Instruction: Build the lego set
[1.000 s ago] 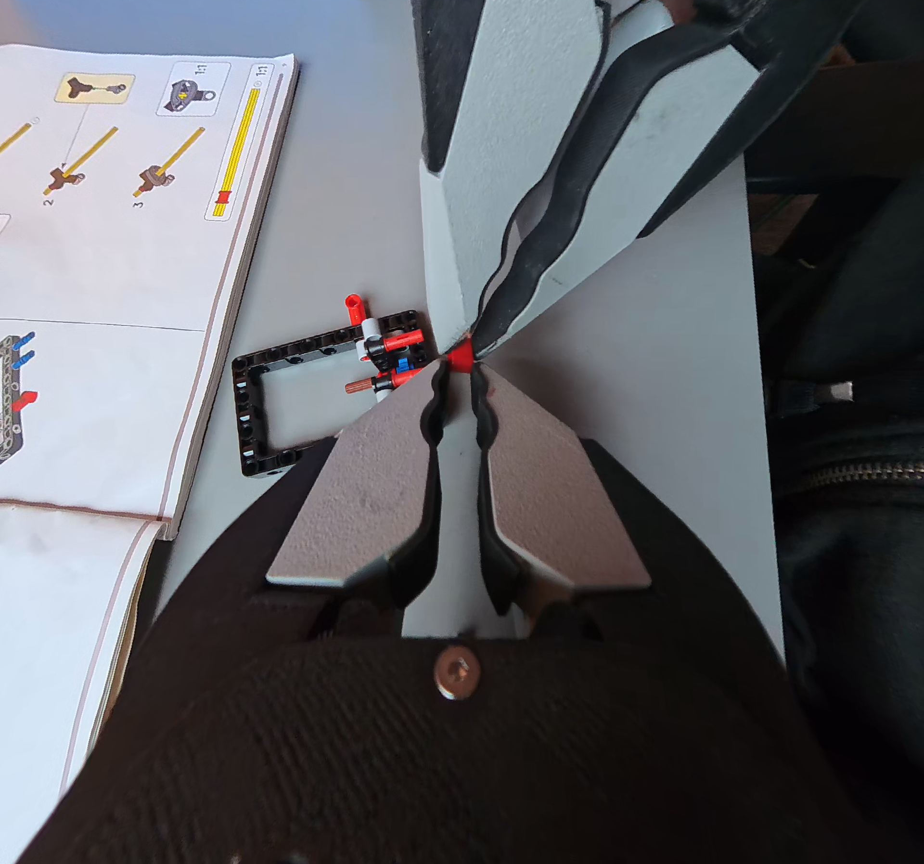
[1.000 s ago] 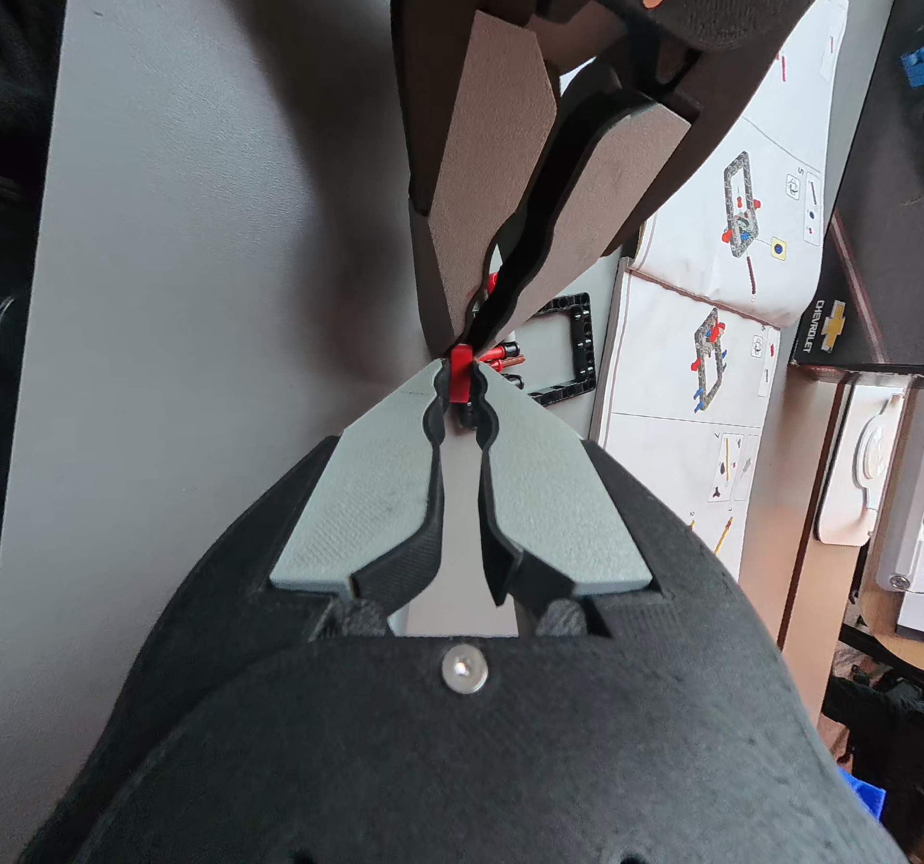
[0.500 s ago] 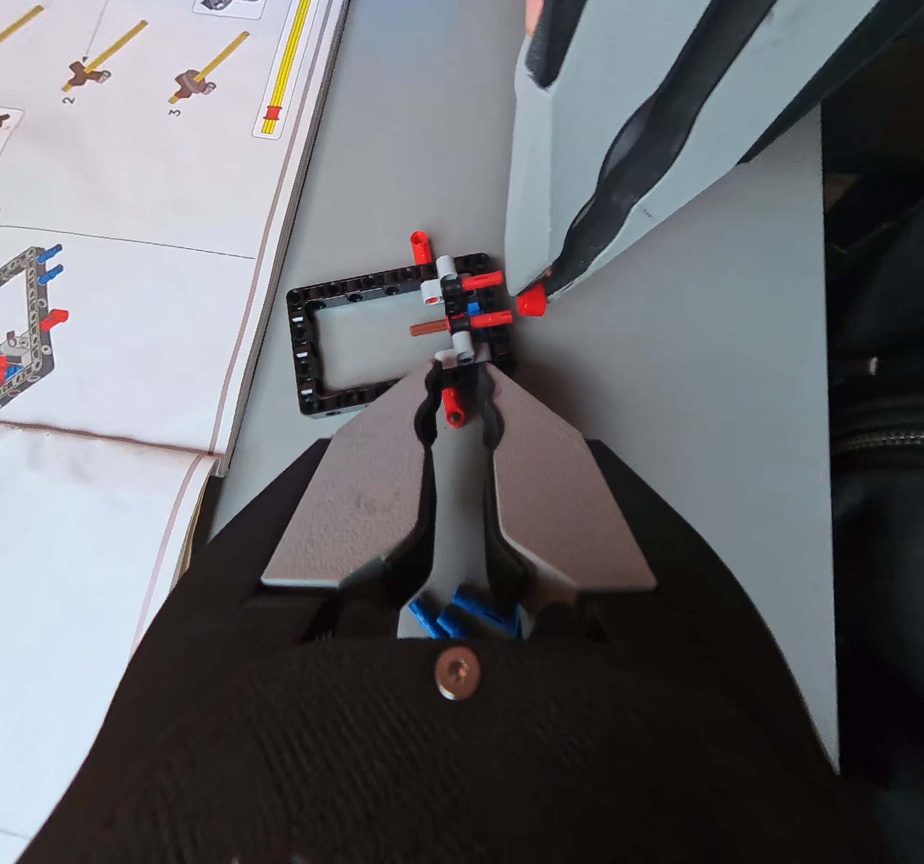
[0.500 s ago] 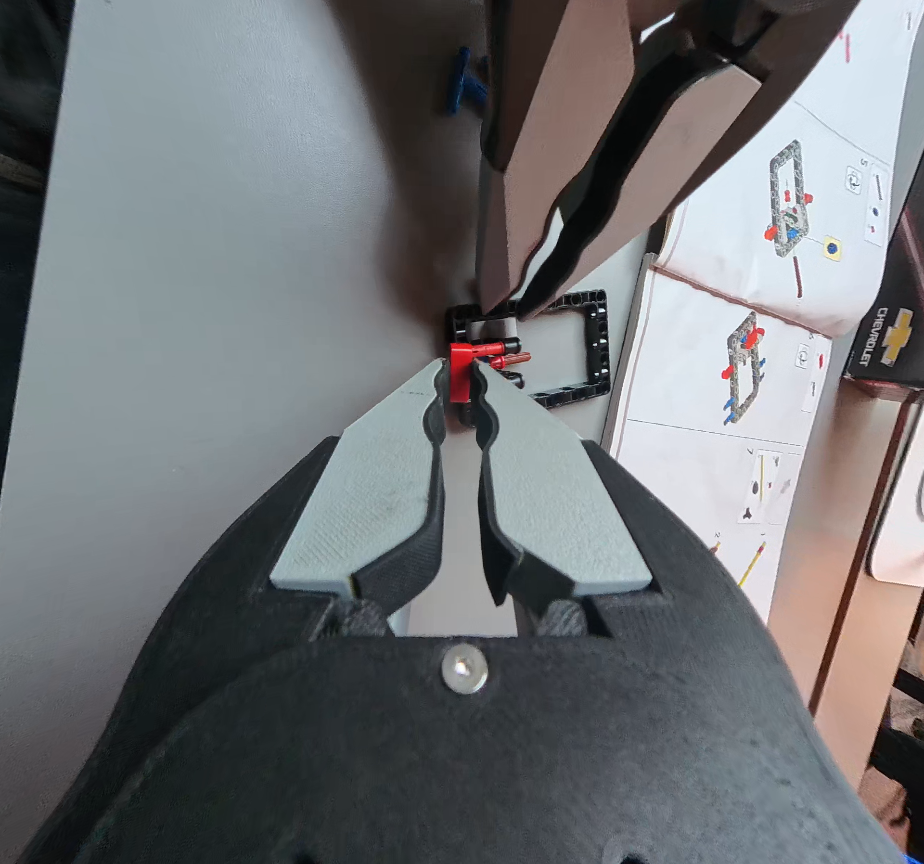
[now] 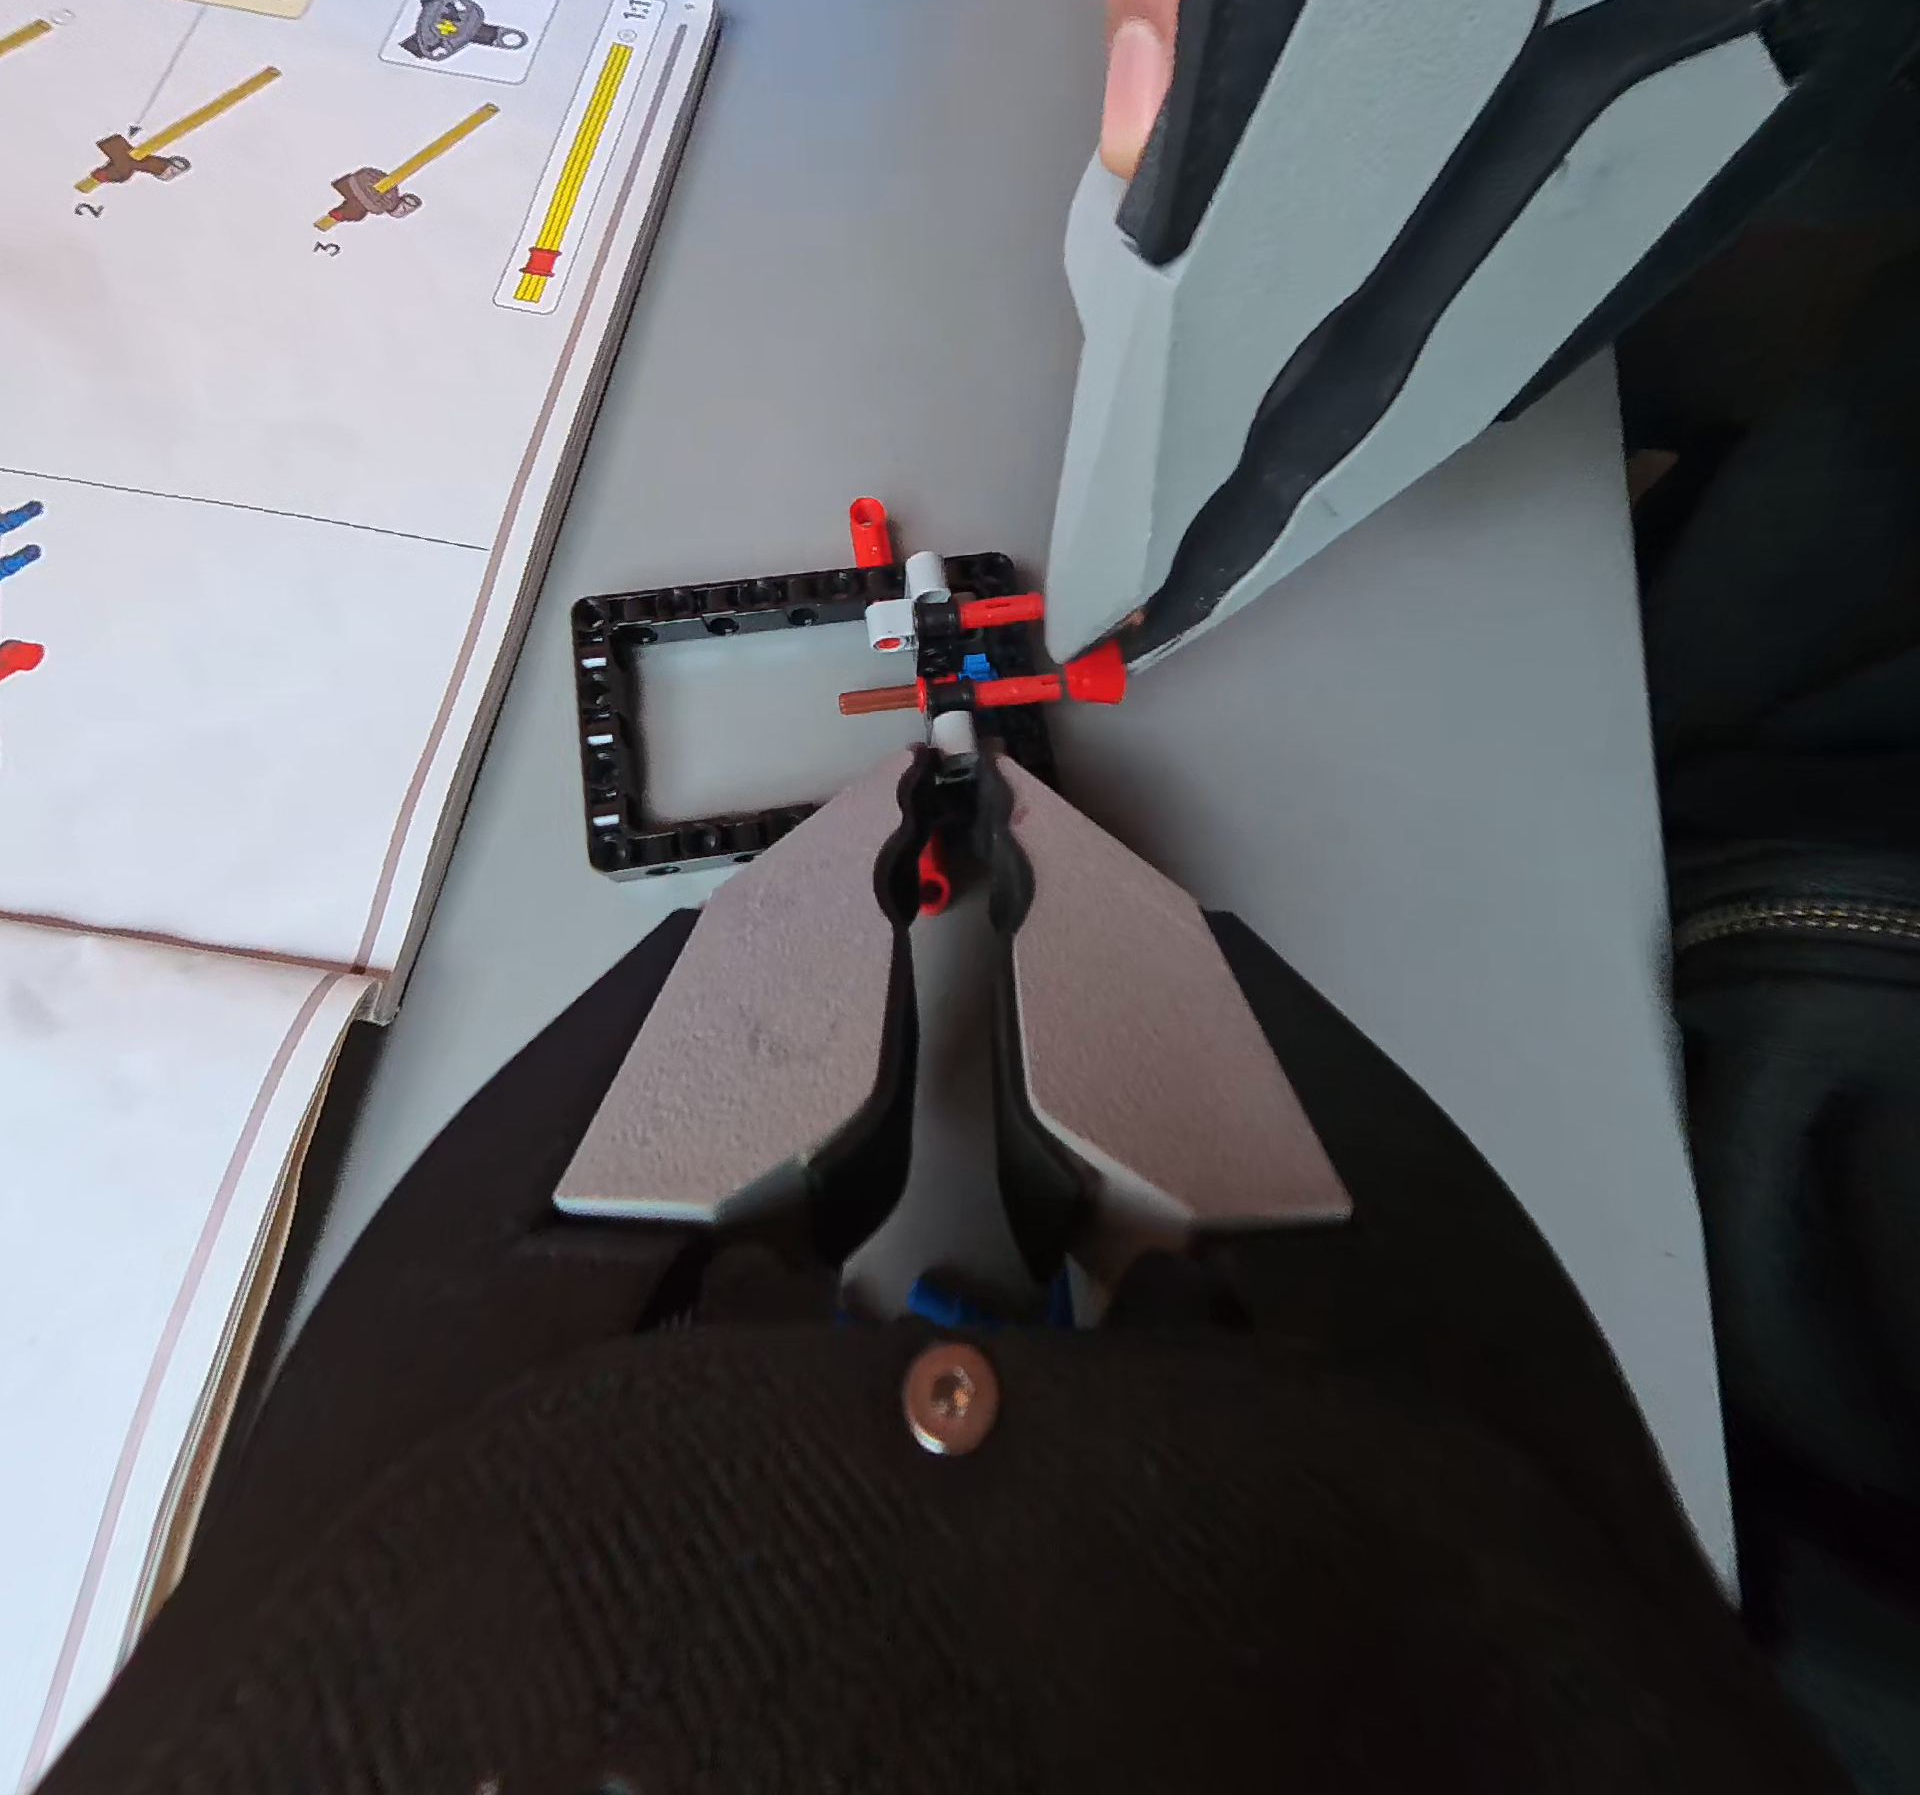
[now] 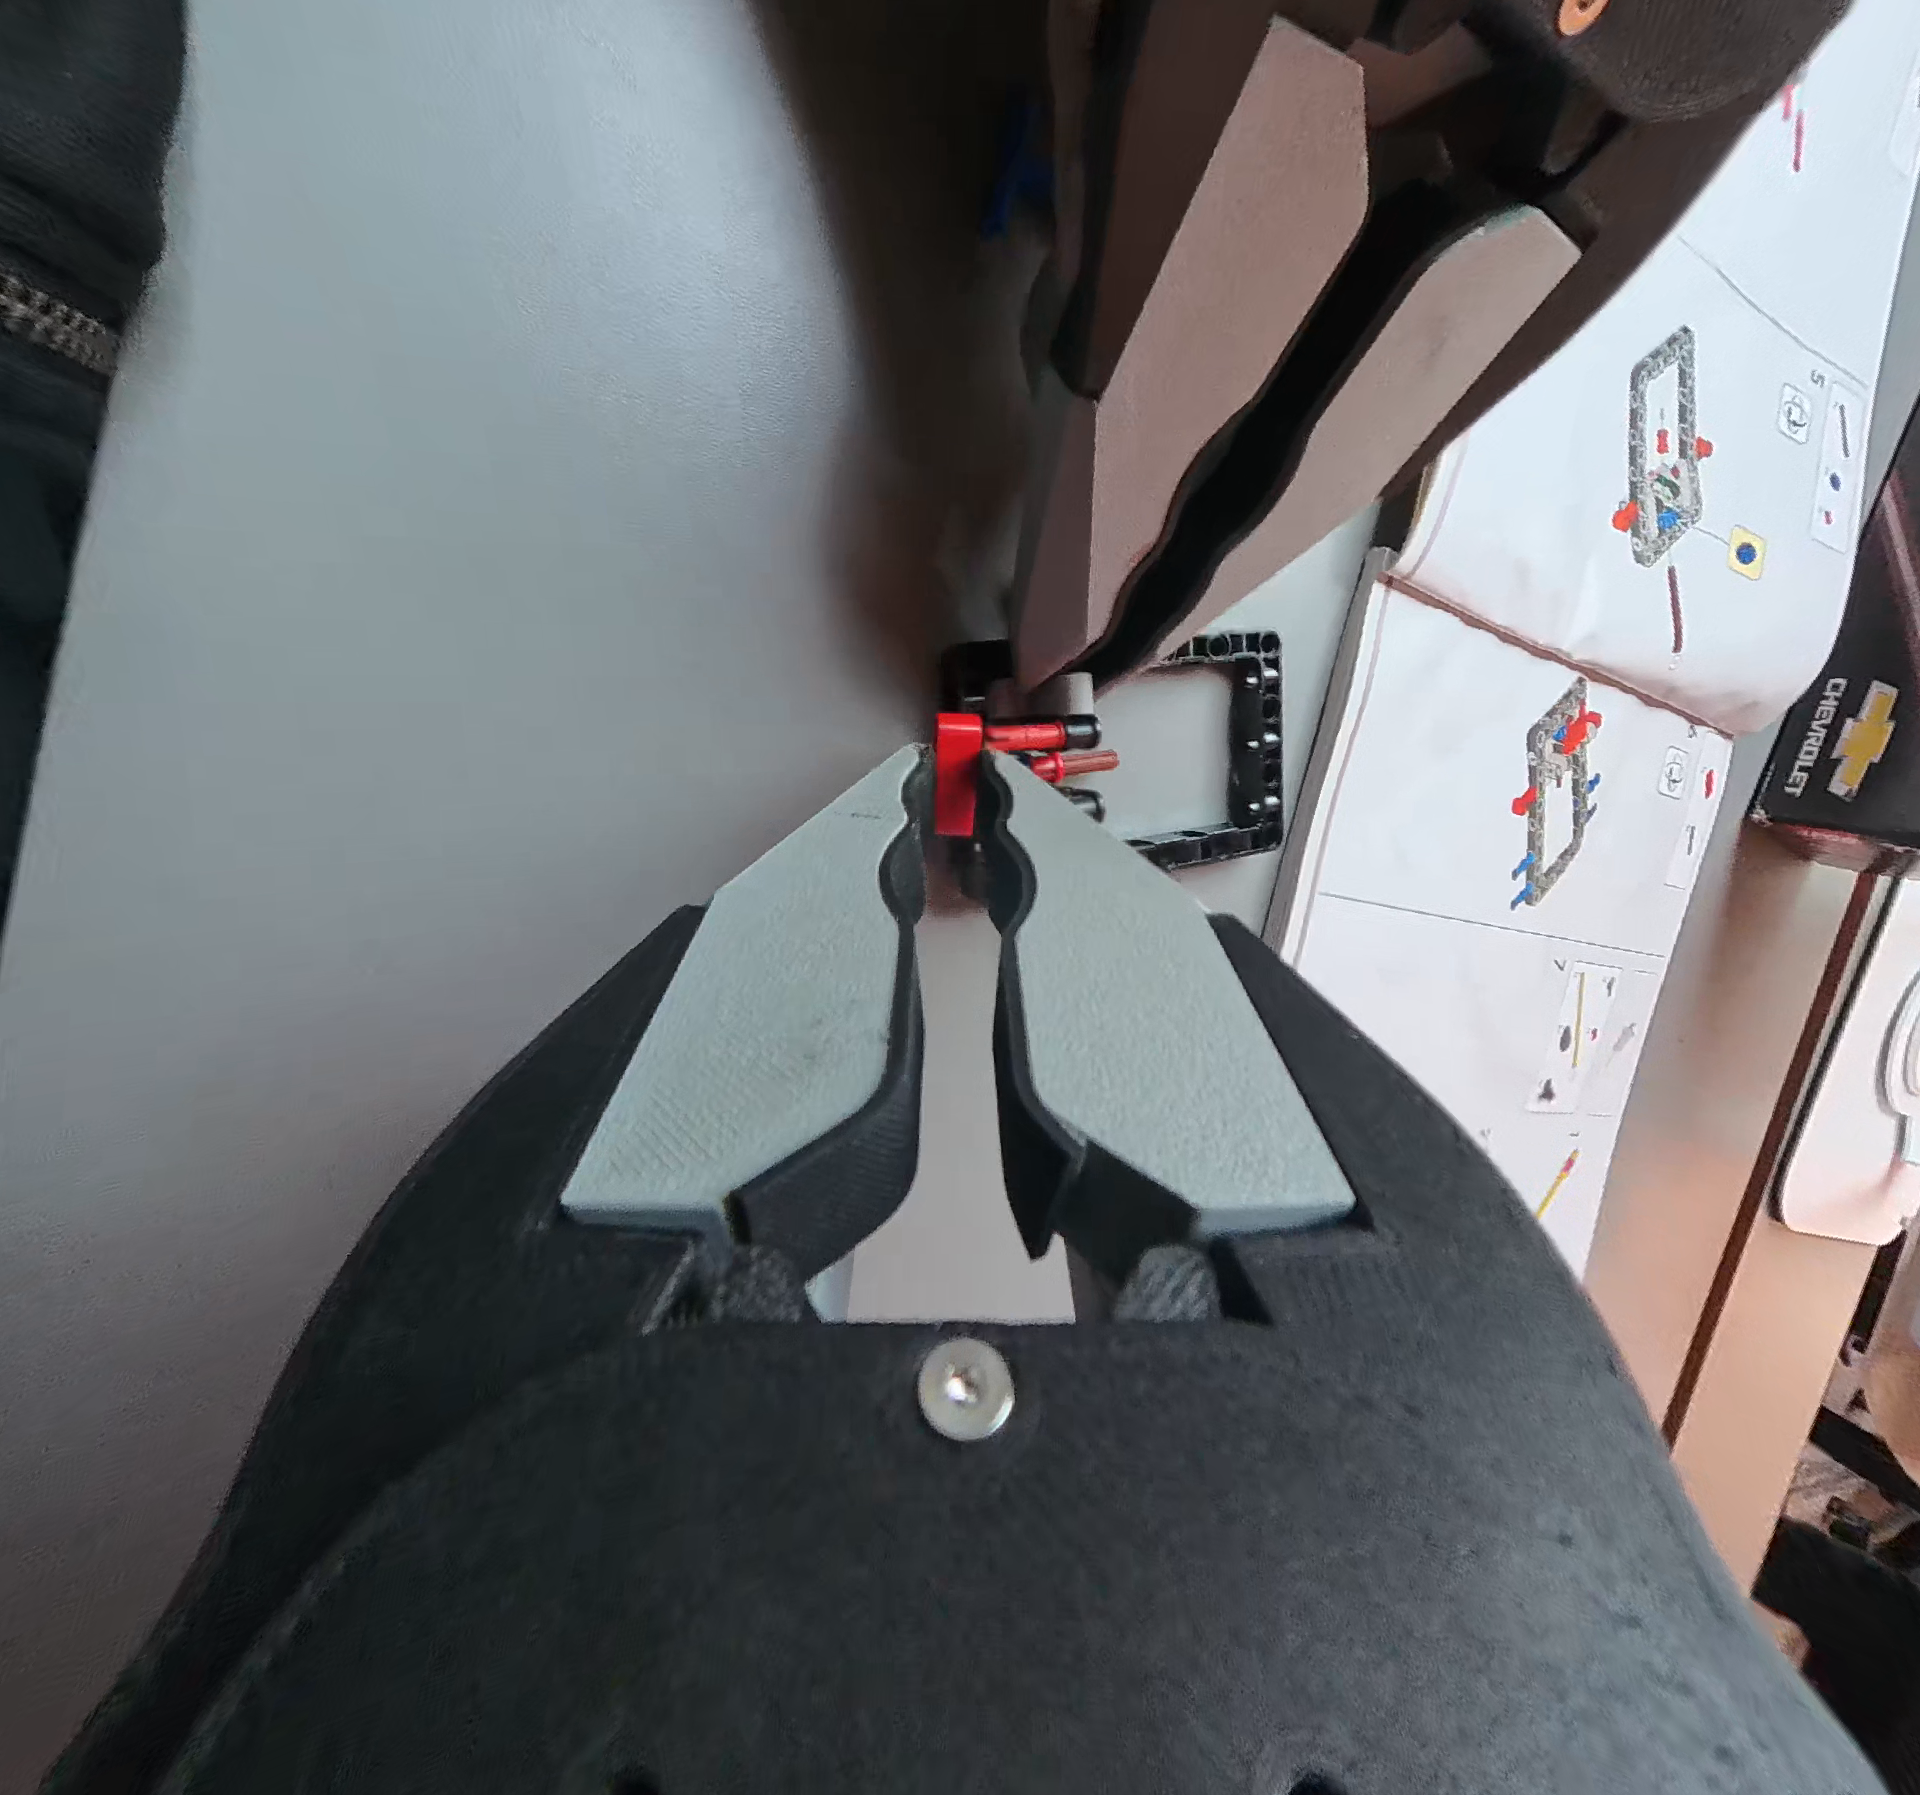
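Note:
A black rectangular frame (image 5: 665, 841) lies on the grey table (image 5: 1351, 914) and carries grey connectors, red axles and a brown axle. My left gripper (image 5: 951, 769) is shut on the grey connector (image 5: 951, 737) at the frame's near right side, with a red pin (image 5: 932, 878) showing between its fingers. My right gripper (image 5: 1101, 654) comes in from the upper right, shut on a small red piece (image 5: 1096, 677) that touches the end of a red axle (image 5: 1013, 691). In the right wrist view my right gripper (image 6: 956, 758) holds the red piece (image 6: 956, 779), and the left gripper (image 6: 1060, 675) stands just behind it over the frame (image 6: 1257, 737).
An open instruction booklet (image 5: 260, 498) lies left of the frame; it also shows in the right wrist view (image 6: 1507, 810). Blue pieces (image 5: 956, 1304) lie under my left gripper. The table edge and a dark bag with a zipper (image 5: 1787, 914) are at the right. A black box (image 6: 1860, 727) stands beyond the booklet. My left and right fingertips are right by each other.
The two grippers met tip to tip at the red piece. The left gripper has since moved onto the frame's grey connector. The right gripper has carried the red piece to the axle end.

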`<state>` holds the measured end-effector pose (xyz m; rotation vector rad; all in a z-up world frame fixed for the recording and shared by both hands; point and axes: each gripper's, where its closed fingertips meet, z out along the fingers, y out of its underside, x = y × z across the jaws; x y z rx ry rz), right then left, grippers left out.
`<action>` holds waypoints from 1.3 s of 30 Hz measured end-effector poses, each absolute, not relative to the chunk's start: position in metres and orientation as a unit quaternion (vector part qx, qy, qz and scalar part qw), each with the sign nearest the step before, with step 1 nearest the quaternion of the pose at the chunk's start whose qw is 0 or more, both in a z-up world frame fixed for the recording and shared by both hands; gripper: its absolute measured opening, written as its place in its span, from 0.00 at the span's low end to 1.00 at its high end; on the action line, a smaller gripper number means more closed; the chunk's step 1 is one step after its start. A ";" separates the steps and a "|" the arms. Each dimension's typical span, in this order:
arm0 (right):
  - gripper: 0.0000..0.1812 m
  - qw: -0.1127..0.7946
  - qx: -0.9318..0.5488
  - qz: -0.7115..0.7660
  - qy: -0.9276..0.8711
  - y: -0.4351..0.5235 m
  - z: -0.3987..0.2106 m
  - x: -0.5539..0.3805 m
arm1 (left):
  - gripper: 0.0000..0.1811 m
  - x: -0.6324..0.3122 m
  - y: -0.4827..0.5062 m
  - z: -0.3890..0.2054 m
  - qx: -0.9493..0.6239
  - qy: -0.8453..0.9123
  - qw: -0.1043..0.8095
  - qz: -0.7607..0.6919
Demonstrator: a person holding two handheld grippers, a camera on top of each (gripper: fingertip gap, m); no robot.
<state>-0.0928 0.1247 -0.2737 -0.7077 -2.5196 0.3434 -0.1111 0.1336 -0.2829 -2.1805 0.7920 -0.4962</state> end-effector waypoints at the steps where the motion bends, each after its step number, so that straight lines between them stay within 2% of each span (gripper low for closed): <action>1: 0.02 0.249 -0.263 0.122 -0.924 0.127 -0.274 -0.093 | 0.03 -0.111 0.134 -0.283 -0.851 0.310 0.376 -0.195; 12: 0.03 0.212 -0.262 0.112 -0.935 0.126 -0.277 -0.091 | 0.03 -0.109 0.132 -0.283 -0.843 0.335 0.381 -0.181; 25: 0.02 0.100 -0.324 0.194 -0.920 0.124 -0.277 -0.092 | 0.03 -0.109 0.133 -0.283 -0.840 0.342 0.380 -0.181; 31: 0.03 0.121 -0.308 0.164 -0.929 0.127 -0.278 -0.092 | 0.03 -0.110 0.134 -0.283 -0.838 0.350 0.380 -0.179; 36: 0.03 0.182 -0.243 0.076 -0.950 0.126 -0.279 -0.093 | 0.03 -0.110 0.131 -0.283 -0.833 0.358 0.370 -0.202; 39: 0.02 0.176 -0.244 0.062 -0.952 0.128 -0.279 -0.093 | 0.03 -0.110 0.132 -0.284 -0.832 0.363 0.373 -0.192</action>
